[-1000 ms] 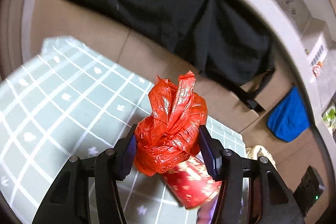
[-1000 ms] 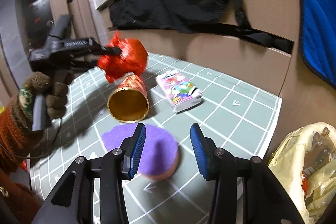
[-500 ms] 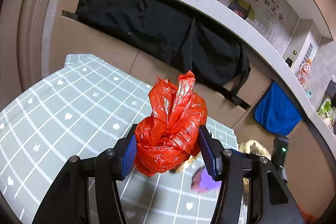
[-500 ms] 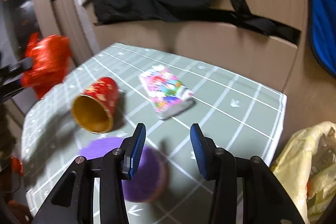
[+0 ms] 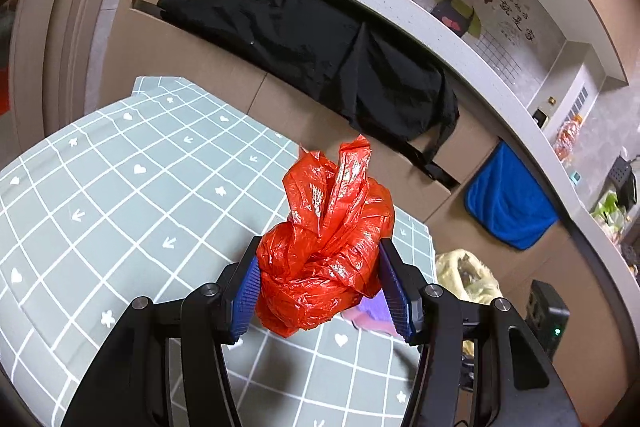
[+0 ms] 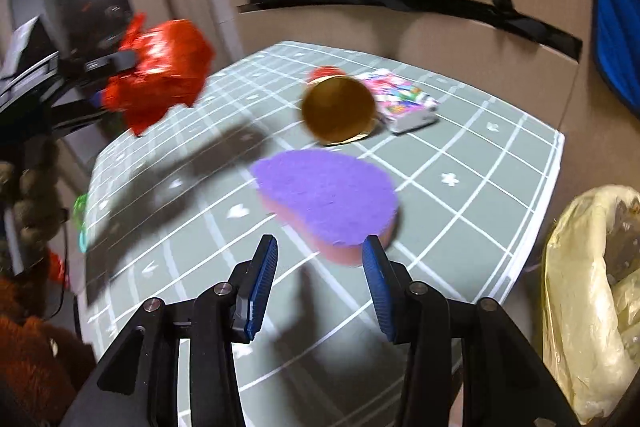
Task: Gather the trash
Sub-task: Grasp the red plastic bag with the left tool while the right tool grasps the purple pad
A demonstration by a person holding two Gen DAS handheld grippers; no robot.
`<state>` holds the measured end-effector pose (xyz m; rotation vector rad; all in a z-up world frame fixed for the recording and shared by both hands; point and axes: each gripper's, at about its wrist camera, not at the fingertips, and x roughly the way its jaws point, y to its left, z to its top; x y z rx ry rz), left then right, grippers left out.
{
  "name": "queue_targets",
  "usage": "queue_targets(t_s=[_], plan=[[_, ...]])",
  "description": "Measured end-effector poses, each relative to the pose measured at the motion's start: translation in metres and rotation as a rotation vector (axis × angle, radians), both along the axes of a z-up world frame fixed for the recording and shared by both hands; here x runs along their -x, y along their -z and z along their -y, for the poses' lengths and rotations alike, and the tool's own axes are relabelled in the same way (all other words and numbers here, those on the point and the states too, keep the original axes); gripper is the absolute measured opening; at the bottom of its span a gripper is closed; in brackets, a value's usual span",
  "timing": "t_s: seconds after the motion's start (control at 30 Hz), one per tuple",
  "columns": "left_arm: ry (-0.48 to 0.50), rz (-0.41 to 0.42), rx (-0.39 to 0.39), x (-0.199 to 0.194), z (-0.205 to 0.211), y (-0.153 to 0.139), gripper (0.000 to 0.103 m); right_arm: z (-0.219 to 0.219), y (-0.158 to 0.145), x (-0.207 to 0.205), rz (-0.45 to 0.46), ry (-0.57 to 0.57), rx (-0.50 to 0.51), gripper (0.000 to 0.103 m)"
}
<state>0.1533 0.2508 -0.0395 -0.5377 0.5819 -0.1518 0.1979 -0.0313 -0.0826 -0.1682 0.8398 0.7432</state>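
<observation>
Left gripper (image 5: 320, 291) clamps the red bag (image 5: 326, 259) above the table (image 5: 120, 187). Right gripper (image 6: 318, 285) hangs open and empty, the purple sponge (image 6: 328, 197) just ahead.

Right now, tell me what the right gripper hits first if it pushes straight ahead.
Probably the purple sponge: it lies on the table just ahead of the open right gripper, whose fingers hold nothing. Depth is uncertain through the fisheye.
</observation>
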Motion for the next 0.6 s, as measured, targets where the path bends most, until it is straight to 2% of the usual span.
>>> queue_targets(t_s=[0.07,0.17,0.3,0.4,0.53,0.6], plan=[[0.002,-0.004,0.007,0.002,0.001,0.002,0.056,-0.002,-0.006,0.007,0.053,-0.021,0.03,0.042],[0.001,-0.008,0.012,0.003,0.001,0.004,0.056,-0.001,-0.011,0.0,0.087,0.024,0.04,0.042],[0.003,-0.021,0.008,0.0,0.001,0.009,0.056,0.013,-0.008,-0.035,0.108,0.224,0.079,0.042],[-0.001,-0.032,0.013,-0.001,-0.002,0.014,0.056,0.027,0.004,-0.056,0.051,0.306,0.068,0.042],[-0.016,-0.058,0.031,-0.004,-0.007,0.024,0.056,0.025,0.017,-0.054,-0.03,0.249,0.034,0.043],[-0.018,-0.07,0.039,-0.006,-0.009,0.028,0.056,0.01,0.018,-0.036,-0.061,0.12,0.0,0.043]])
